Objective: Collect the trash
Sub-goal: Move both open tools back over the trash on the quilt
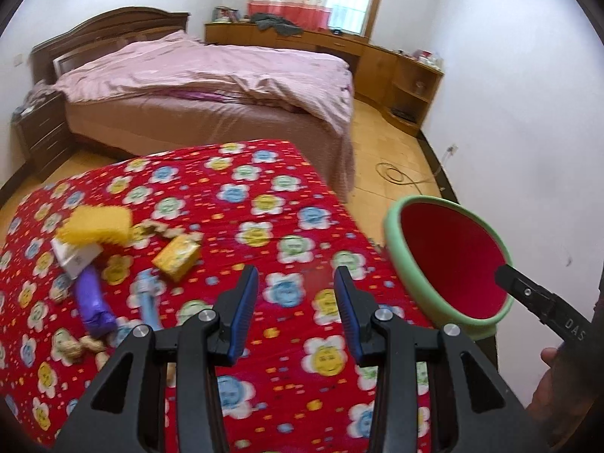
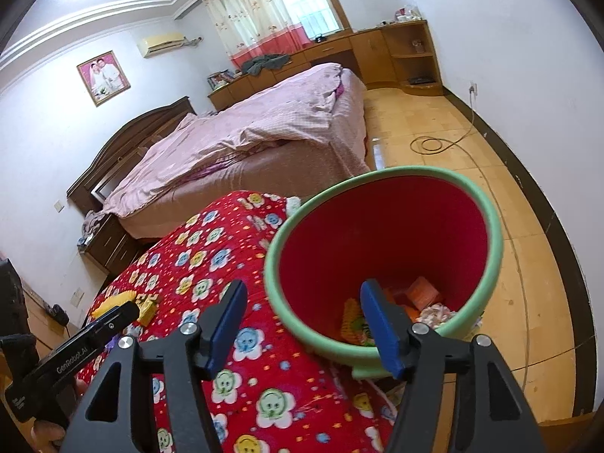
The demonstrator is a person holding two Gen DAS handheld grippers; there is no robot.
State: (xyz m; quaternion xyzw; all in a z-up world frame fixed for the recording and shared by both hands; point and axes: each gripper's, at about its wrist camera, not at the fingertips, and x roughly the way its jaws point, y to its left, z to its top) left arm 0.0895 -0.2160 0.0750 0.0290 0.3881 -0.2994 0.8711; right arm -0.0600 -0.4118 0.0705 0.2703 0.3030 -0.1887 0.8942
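A red bin with a green rim stands beside the table's right edge; in the right wrist view it holds several wrappers and an orange box. On the red flowered tablecloth lie a yellow sponge-like piece, a white box, a yellow box, a purple packet, a blue wrapper and peanuts. My left gripper is open and empty above the cloth, right of the trash. My right gripper is open and empty at the bin's near rim.
A bed with a pink cover stands behind the table. A wooden dresser runs along the far wall, a nightstand at the left. A cable lies coiled on the wooden floor.
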